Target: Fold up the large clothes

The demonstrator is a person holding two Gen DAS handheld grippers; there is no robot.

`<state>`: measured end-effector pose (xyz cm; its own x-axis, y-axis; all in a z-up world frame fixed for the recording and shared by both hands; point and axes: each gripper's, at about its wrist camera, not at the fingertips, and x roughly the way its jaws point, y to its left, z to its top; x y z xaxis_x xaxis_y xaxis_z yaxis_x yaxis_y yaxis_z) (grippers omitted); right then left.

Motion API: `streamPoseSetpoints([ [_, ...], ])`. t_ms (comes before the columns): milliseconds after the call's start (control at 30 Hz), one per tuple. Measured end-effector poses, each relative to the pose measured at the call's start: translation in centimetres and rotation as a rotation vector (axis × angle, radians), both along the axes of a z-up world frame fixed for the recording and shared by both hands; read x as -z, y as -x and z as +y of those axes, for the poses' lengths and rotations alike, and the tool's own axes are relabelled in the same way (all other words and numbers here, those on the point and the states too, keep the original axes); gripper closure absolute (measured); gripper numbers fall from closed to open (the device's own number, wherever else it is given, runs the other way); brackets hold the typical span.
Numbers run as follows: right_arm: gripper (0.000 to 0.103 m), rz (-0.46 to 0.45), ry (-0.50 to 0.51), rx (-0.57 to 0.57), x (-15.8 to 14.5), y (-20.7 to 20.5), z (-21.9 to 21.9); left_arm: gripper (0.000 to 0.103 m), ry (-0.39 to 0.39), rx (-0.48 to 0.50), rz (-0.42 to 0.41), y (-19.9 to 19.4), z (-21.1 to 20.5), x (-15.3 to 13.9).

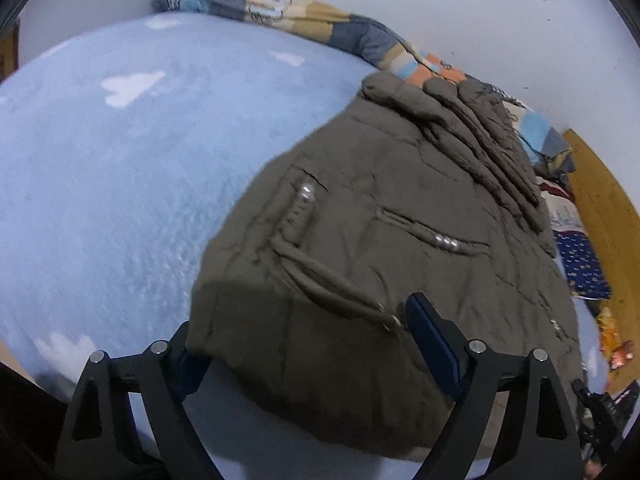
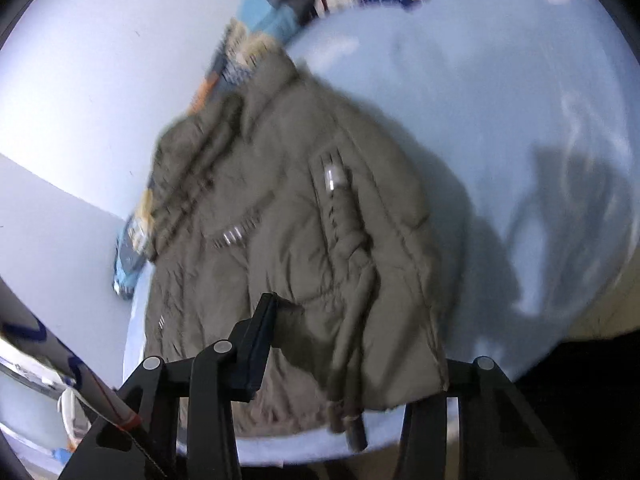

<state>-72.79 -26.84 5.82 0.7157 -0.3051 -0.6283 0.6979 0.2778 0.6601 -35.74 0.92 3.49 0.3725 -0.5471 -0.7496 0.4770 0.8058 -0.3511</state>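
An olive-brown padded jacket (image 1: 380,208) lies on a light blue bed (image 1: 120,168), folded in half with its sleeve on top at the far side. Its near hem hangs over the bed edge. My left gripper (image 1: 304,344) is open, its fingers (image 1: 432,340) straddling the near corner of the hem; the left finger is partly hidden under the fabric. In the right wrist view the jacket (image 2: 288,216) lies on the bed (image 2: 500,120). My right gripper (image 2: 356,344) is open around the hem, its left finger (image 2: 256,344) above the fabric and its right finger hidden behind it.
A patchwork quilt (image 1: 320,20) is bunched along the white wall (image 1: 480,8) behind the jacket. A dark blue patterned cloth (image 1: 580,260) and a wooden floor (image 1: 608,208) lie to the right. White furniture (image 2: 48,240) stands left in the right wrist view.
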Motion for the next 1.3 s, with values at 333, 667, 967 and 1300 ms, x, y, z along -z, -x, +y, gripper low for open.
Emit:
streamPoseSetpoints([
  [333,0.075,0.078,0.158,-0.057,-1.4,-2.9,0.4,0.035,-0.124,0.062,-0.186,1.0,-2.0,-0.1],
  [667,0.067,0.206,0.091,-0.098,1.7,-4.9,-0.4,0.029,-0.239,0.055,-0.234,1.4,-4.0,1.5],
  [967,0.061,0.174,0.059,-0.089,2.2,-4.6,-0.6,0.027,-0.277,0.050,-0.263,1.7,-4.7,1.6],
  [1300,0.053,0.166,0.063,-0.093,2.4,-4.8,-0.7,0.024,-0.291,0.042,-0.276,1.7,-4.8,1.7],
])
